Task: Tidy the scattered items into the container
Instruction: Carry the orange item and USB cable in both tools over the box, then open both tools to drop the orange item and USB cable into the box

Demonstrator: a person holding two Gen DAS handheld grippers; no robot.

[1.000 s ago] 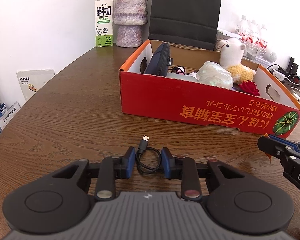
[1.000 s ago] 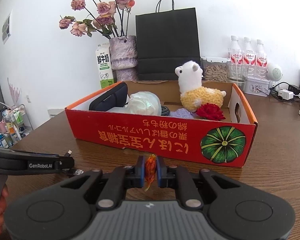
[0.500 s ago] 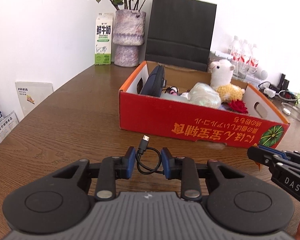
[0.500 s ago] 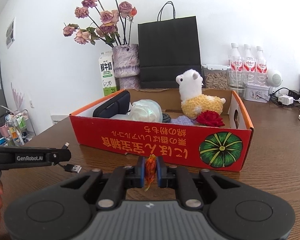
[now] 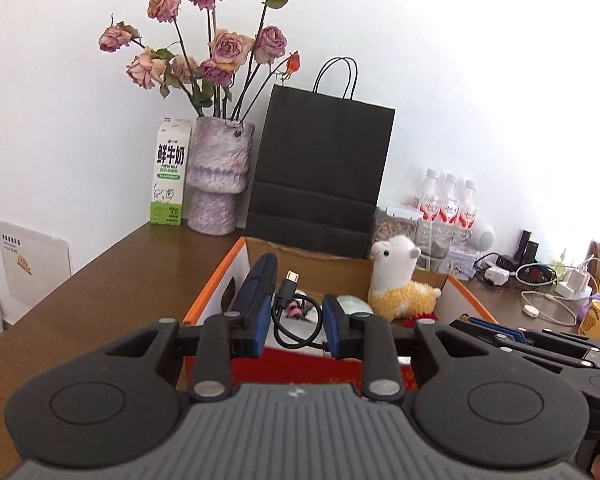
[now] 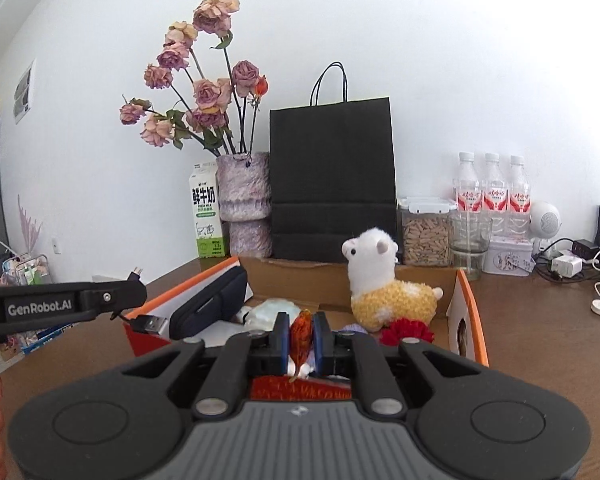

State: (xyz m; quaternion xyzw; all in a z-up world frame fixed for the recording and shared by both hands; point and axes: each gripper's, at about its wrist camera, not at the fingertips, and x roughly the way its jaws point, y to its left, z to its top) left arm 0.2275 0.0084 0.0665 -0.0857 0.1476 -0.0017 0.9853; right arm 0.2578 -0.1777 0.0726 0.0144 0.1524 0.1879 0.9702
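Left gripper (image 5: pixel 296 326) standing partly apart, fingers (image 5: pixel 260 320) pinching a coiled black cable (image 5: pixel 290 312), one plug pointing up. Right gripper (image 6: pixel 301 340) closed tight, fingers (image 6: pixel 283 338) squeezing a small orange object (image 6: pixel 302 332). Brown wooden bench (image 6: pixel 540 340) running to a white wall, carrying a vase of dried roses (image 5: pixel 218 176), milk carton (image 5: pixel 170 178), black paper bag (image 5: pixel 320 176). Red cardboard box (image 6: pixel 466 320) sitting just beyond and below both pairs of fingers, holding an alpaca plush (image 6: pixel 380 284).
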